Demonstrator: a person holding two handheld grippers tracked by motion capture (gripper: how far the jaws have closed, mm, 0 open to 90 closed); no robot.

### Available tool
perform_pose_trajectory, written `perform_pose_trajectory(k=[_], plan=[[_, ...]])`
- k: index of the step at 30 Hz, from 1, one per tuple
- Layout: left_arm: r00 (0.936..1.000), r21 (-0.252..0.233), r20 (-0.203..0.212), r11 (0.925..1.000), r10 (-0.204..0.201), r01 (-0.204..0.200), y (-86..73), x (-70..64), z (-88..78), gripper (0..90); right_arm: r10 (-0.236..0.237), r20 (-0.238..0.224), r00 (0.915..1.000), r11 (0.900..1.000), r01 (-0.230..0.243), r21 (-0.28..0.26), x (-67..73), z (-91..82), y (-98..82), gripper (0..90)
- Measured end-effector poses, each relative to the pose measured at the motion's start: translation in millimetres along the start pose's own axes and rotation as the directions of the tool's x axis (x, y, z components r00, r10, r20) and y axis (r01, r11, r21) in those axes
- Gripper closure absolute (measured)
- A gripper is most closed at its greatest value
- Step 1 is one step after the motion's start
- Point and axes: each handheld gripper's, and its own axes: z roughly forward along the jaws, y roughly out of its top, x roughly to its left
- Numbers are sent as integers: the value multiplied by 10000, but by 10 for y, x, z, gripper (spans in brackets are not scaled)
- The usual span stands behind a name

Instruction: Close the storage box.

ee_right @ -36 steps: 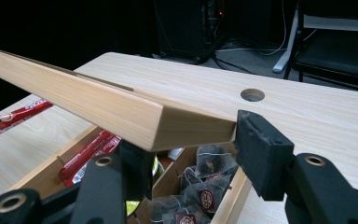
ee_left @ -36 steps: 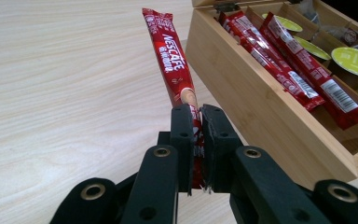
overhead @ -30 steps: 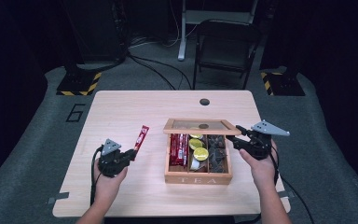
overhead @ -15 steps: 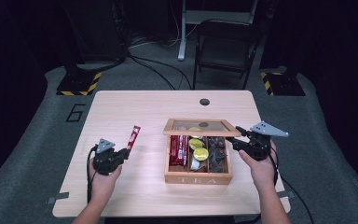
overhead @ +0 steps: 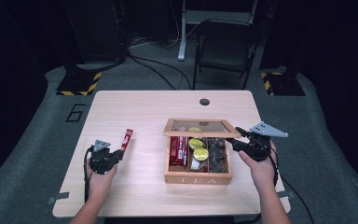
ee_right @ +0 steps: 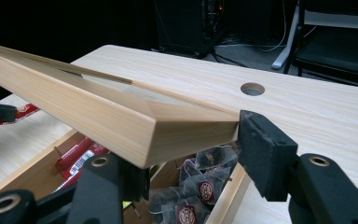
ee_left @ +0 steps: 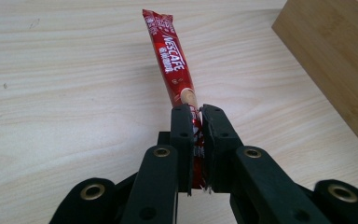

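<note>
My left gripper (overhead: 119,153) (ee_left: 195,113) is shut on the near end of a red Nescafe stick sachet (overhead: 127,138) (ee_left: 170,60). The sachet slants away just over the table, left of the wooden tea box (overhead: 198,177) (ee_left: 335,56). At the box's right side, my right gripper (overhead: 236,142) (ee_right: 196,158) is shut on the corner of the glass-paned lid (overhead: 200,134) (ee_right: 98,116), which it holds raised. Inside the box lie red sachets (overhead: 179,150) (ee_right: 77,158), yellow round packs (overhead: 199,151) and dark tea bags (overhead: 216,156) (ee_right: 200,186).
The light wooden table (overhead: 135,112) has a round cable hole (overhead: 204,101) (ee_right: 252,88) behind the box. A black chair (overhead: 223,46) and stands sit on the floor beyond the far edge. Bare tabletop lies left of and behind the box.
My left hand has carried the red sachet leftward, away from the box, and lower toward the table. The right gripper has stayed put with the lid held up.
</note>
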Motion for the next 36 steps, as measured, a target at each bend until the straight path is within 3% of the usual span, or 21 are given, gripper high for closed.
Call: perform_pose_trajectory(k=[4,6,14,25,36], plan=[[9998,54,-127,9999,-132,132,-26,40,37,833,28,7,10000,10000,-28,4,2,0,-8,464],[9997,342,-104,9991,-234,238,-38,60,57,833,42,-25,10000,10000,-42,-2,4,1,-10,463],[9997,699,-251,9976,22,-5,-58,70,111,832,16,7,10000,10000,-16,2,3,-1,-15,463],[9995,1203,-296,9927,64,-28,-139,92,203,821,-20,-9,10000,10000,20,3,2,0,-18,462],[9993,1287,-371,9916,-60,108,-153,112,217,762,-25,-6,10000,10000,25,15,2,-2,-21,463]])
